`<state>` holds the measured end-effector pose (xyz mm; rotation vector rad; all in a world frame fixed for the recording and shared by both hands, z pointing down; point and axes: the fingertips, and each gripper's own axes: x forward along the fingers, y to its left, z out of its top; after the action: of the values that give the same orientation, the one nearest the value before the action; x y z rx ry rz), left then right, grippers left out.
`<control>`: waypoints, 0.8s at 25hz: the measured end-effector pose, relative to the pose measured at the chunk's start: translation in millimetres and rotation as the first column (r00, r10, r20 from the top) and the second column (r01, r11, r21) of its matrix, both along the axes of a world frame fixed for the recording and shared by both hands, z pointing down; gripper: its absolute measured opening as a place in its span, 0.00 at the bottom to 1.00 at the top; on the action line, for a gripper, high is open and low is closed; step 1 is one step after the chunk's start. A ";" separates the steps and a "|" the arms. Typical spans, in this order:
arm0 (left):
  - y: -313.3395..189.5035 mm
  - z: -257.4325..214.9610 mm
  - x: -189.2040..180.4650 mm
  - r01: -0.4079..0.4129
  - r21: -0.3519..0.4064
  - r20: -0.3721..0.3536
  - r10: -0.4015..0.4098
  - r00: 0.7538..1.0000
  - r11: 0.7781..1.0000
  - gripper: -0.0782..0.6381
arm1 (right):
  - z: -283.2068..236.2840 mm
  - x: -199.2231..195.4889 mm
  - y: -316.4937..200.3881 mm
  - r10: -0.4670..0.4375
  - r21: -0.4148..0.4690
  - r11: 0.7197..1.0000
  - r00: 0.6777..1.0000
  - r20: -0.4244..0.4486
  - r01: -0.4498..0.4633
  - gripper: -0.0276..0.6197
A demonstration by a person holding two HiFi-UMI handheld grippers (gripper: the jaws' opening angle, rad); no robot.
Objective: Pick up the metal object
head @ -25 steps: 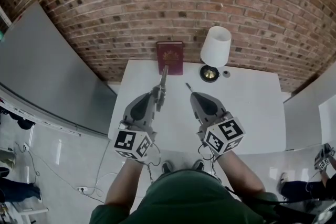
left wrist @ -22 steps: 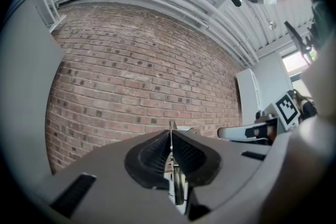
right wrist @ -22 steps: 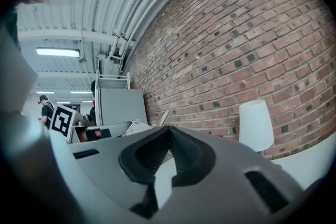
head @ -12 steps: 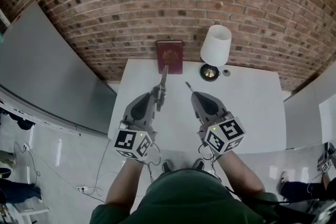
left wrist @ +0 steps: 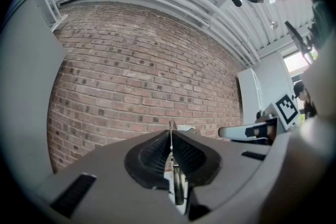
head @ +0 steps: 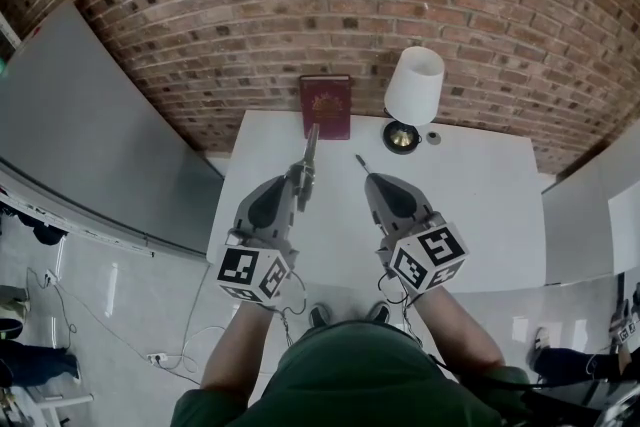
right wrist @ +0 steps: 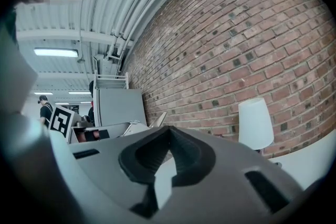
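A long flat metal object (head: 310, 153) sticks forward out of my left gripper (head: 303, 177), which is shut on it above the white table (head: 480, 205). In the left gripper view the metal object (left wrist: 172, 165) shows as a thin edge pinched between the ribbed pads (left wrist: 152, 153). My right gripper (head: 360, 162) hovers beside it to the right. Its jaws are shut with nothing between them, and the tips meet in the right gripper view (right wrist: 168, 128). Both grippers point toward the brick wall.
A red book (head: 326, 105) leans against the brick wall at the table's back edge. A lamp with a white shade (head: 414, 86) stands at the back right on a dark round base (head: 401, 137), a small round item (head: 433, 138) beside it. A grey panel (head: 90, 135) stands left.
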<state>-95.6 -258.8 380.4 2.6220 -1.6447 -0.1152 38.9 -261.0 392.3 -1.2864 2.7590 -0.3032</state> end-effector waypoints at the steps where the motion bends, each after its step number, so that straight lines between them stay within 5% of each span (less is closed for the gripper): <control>1: 0.3 -0.3 -0.5 0.000 0.001 -0.001 0.000 1.000 1.000 0.13 | -0.3 -0.1 0.1 0.001 0.001 1.000 1.000 0.000 -0.001 0.05; 20: 3.3 1.1 -1.0 -0.001 -0.002 0.003 0.001 1.000 1.000 0.13 | -0.8 0.1 2.6 0.015 0.006 1.000 1.000 0.002 -0.015 0.05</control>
<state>-96.6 -255.6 381.5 2.6235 -1.6435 -0.1097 39.0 -258.4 391.5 -1.3032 2.7452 -0.2953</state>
